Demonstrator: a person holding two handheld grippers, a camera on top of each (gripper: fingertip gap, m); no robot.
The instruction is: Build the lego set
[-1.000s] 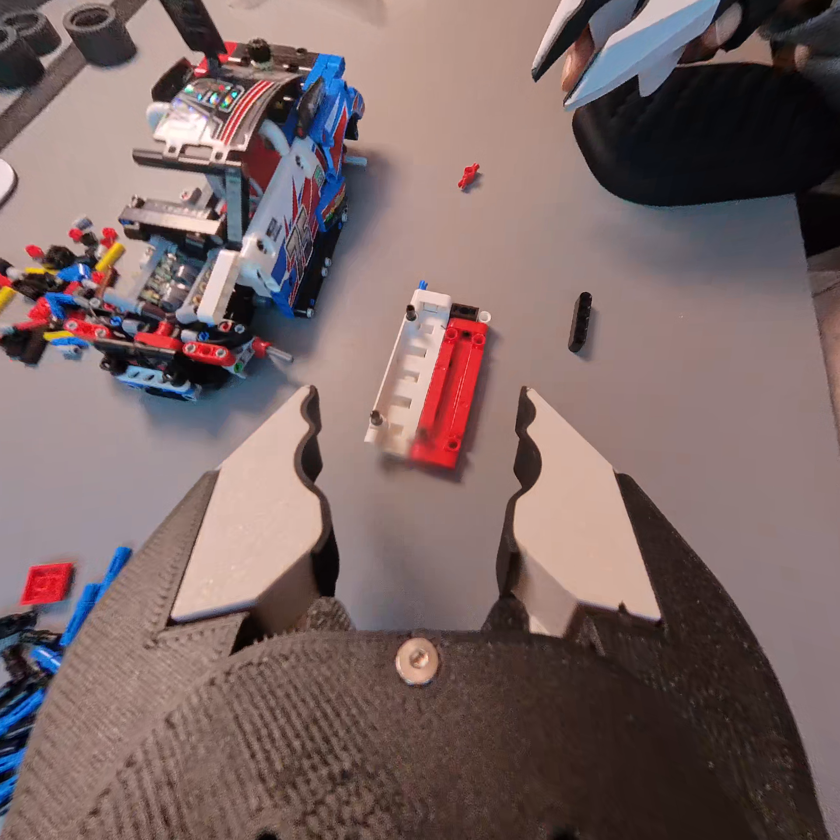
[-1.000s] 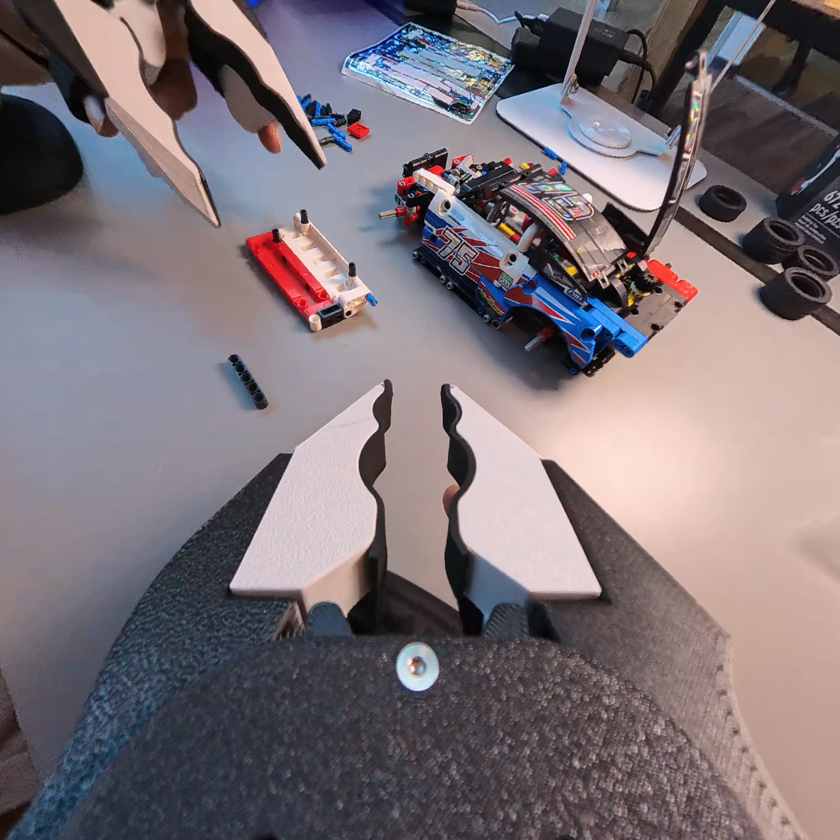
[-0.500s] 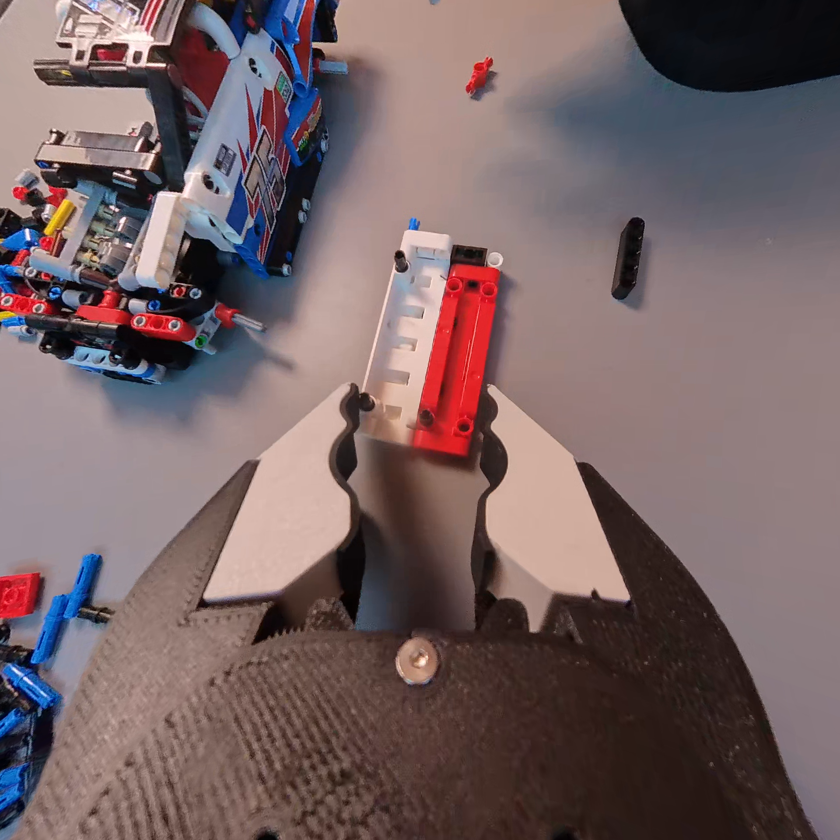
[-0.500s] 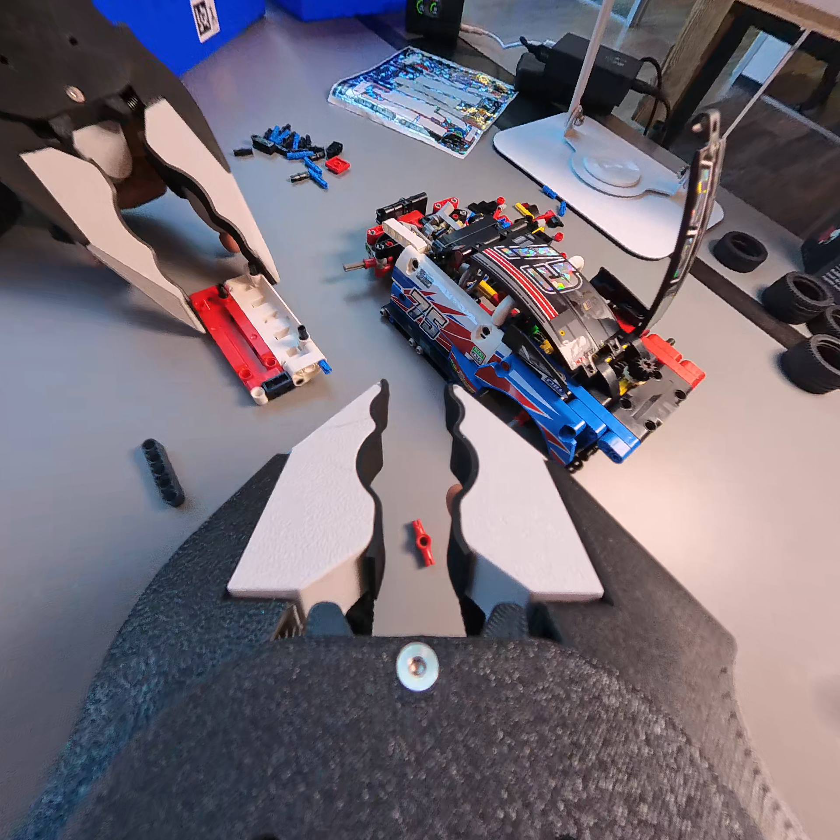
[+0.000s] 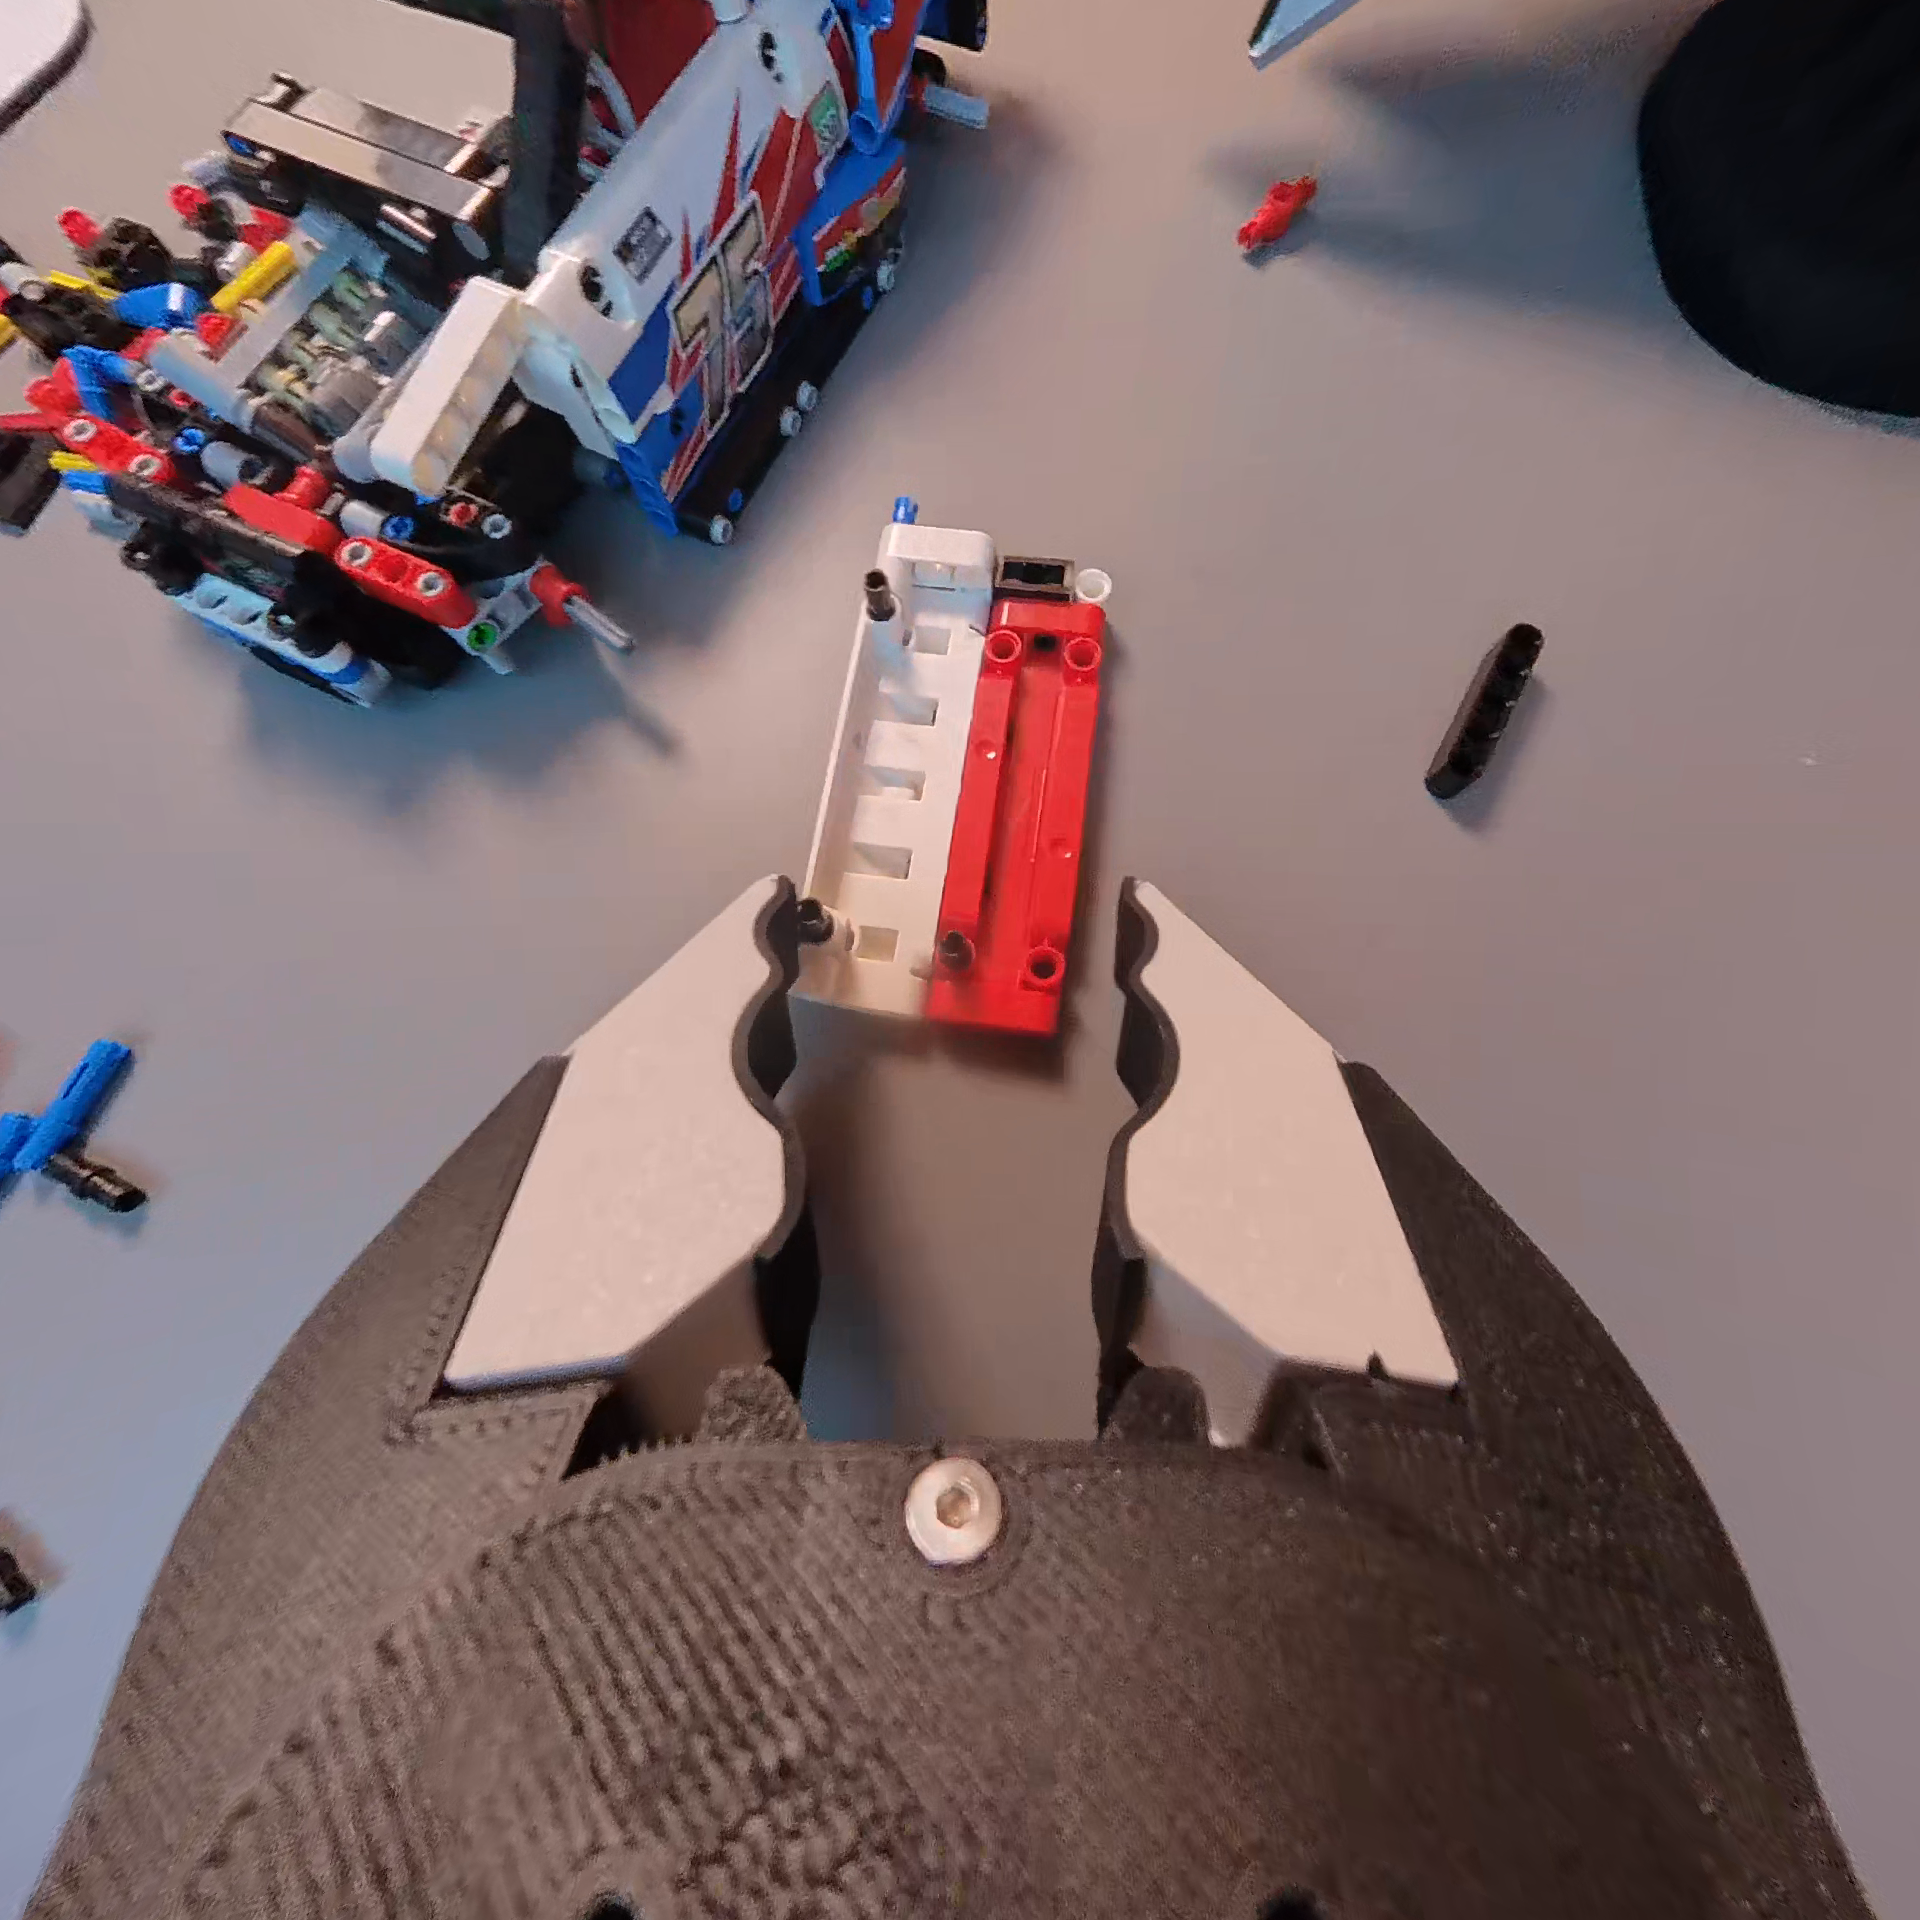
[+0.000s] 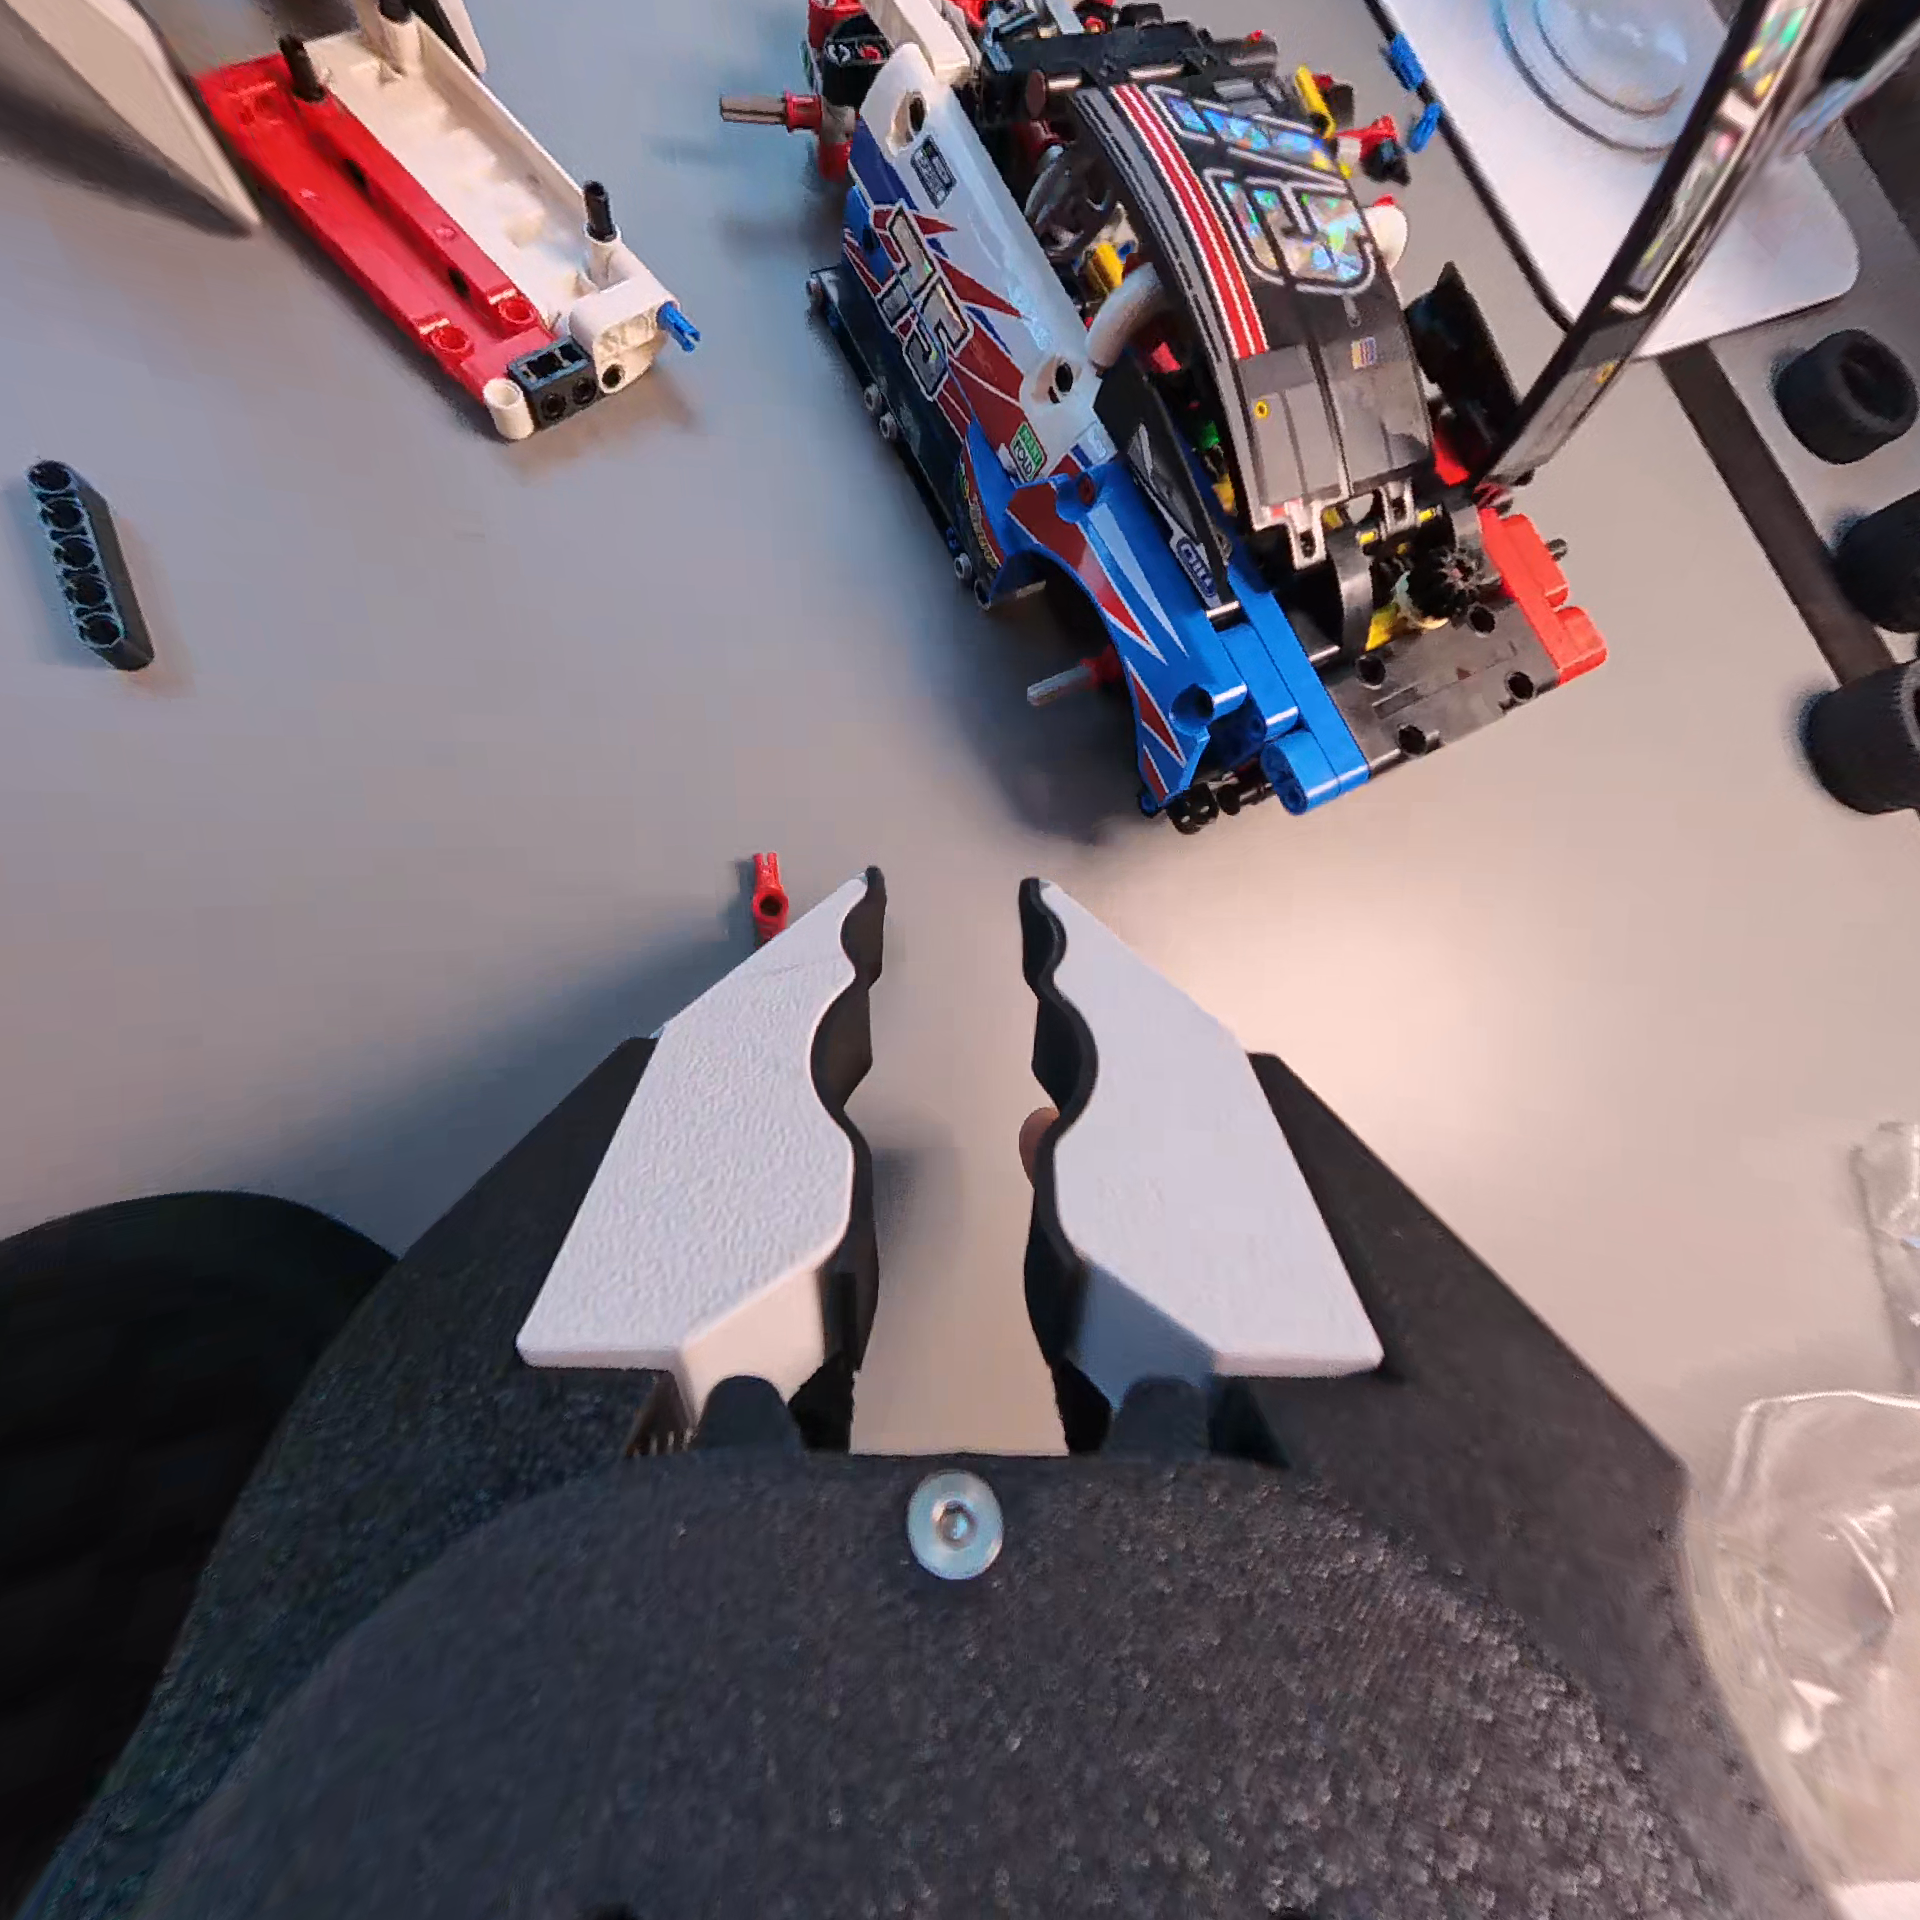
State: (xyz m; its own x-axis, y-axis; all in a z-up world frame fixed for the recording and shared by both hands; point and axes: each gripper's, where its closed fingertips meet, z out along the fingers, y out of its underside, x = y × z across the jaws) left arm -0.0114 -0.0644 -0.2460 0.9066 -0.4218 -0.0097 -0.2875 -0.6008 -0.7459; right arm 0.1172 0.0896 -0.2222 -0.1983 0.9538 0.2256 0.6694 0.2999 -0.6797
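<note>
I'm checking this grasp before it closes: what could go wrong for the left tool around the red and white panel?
The left tool is open and straddles only the near end of the red and white panel, so closing there might tip or swing the far end. Its left finger sits right at a black pin on the white edge and may push it out. The loose black beam and small red pin lie nearby and could be knocked.

bare table [image 6: 436,790] between black beam [image 6: 88,566] and car [image 6: 1164,416], apparently passable
</note>
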